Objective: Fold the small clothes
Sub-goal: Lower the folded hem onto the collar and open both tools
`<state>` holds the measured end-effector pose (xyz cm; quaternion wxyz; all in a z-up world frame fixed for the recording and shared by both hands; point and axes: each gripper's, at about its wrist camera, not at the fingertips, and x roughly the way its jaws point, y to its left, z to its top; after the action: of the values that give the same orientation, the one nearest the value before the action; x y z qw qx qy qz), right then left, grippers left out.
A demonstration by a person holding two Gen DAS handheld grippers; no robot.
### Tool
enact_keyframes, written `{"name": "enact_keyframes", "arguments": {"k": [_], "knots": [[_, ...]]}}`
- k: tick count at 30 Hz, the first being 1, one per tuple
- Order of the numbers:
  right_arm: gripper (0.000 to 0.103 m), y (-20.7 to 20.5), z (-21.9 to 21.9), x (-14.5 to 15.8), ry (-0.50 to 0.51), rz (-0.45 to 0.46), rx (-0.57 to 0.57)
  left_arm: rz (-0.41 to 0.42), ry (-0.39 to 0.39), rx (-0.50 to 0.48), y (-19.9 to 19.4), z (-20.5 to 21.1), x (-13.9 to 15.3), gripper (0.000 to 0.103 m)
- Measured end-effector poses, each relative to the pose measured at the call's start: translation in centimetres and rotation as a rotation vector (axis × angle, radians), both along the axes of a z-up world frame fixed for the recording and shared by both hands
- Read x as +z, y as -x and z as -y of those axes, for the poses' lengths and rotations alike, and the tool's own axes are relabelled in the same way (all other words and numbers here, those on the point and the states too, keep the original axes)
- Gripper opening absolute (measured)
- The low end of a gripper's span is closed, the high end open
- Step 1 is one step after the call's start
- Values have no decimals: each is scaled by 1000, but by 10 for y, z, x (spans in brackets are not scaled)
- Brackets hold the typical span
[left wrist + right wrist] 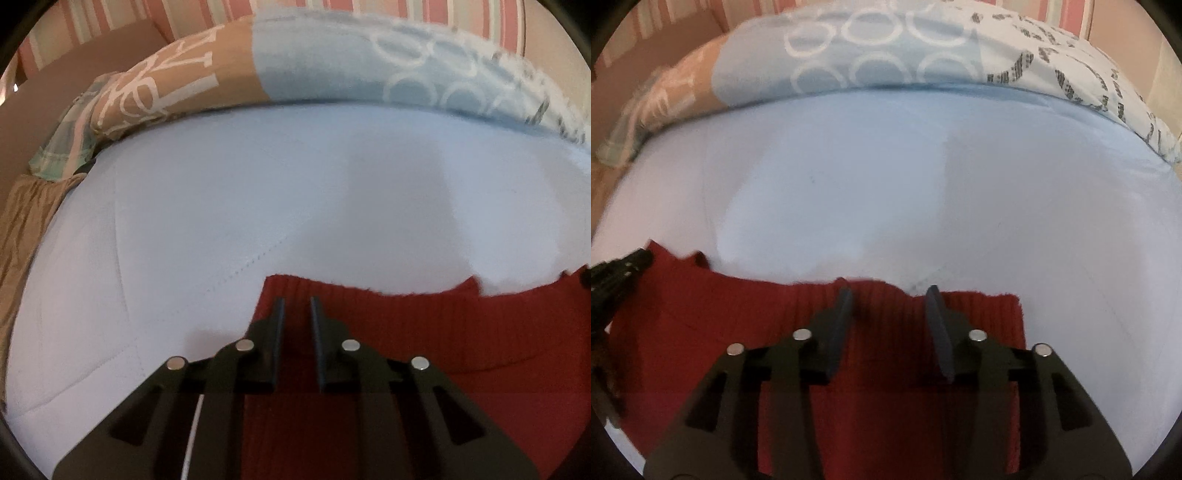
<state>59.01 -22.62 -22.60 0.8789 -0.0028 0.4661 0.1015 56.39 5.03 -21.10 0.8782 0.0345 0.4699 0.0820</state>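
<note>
Left gripper [297, 301], jaws narrowed to a slit over the far left corner of the red knit garment [406, 332]; whether they pinch cloth cannot be told. Right gripper [890, 291] stands half open above the far right edge, gripping nothing. The garment lies flat on the pale blue sheet [886, 166], presumably spread for folding from both corners.

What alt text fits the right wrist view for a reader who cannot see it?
The right tongs hang open over the far edge of a red ribbed garment spread on a pale blue sheet. The left tongs enter at the left edge, and patterned bedding lies beyond.
</note>
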Motion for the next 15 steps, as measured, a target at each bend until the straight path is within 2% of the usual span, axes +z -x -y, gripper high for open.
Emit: {"name": "enact_keyframes", "arguments": {"k": [3, 6, 8, 11, 13, 15], "knots": [[47, 18, 4, 21, -22, 51, 22, 62, 43, -93, 21, 17, 24, 14], [57, 44, 8, 33, -91, 51, 48, 98, 105, -185, 41, 39, 35, 16], [61, 60, 1, 34, -110, 44, 74, 96, 105, -220, 52, 56, 31, 28], [69, 80, -14, 25, -78, 28, 102, 53, 17, -206, 56, 71, 11, 32], [69, 86, -15, 8, -43, -12, 75, -1, 13, -156, 53, 63, -6, 33], [69, 85, -8, -10, -18, -42, 35, -5, 37, -121, 53, 53, -14, 45]]}}
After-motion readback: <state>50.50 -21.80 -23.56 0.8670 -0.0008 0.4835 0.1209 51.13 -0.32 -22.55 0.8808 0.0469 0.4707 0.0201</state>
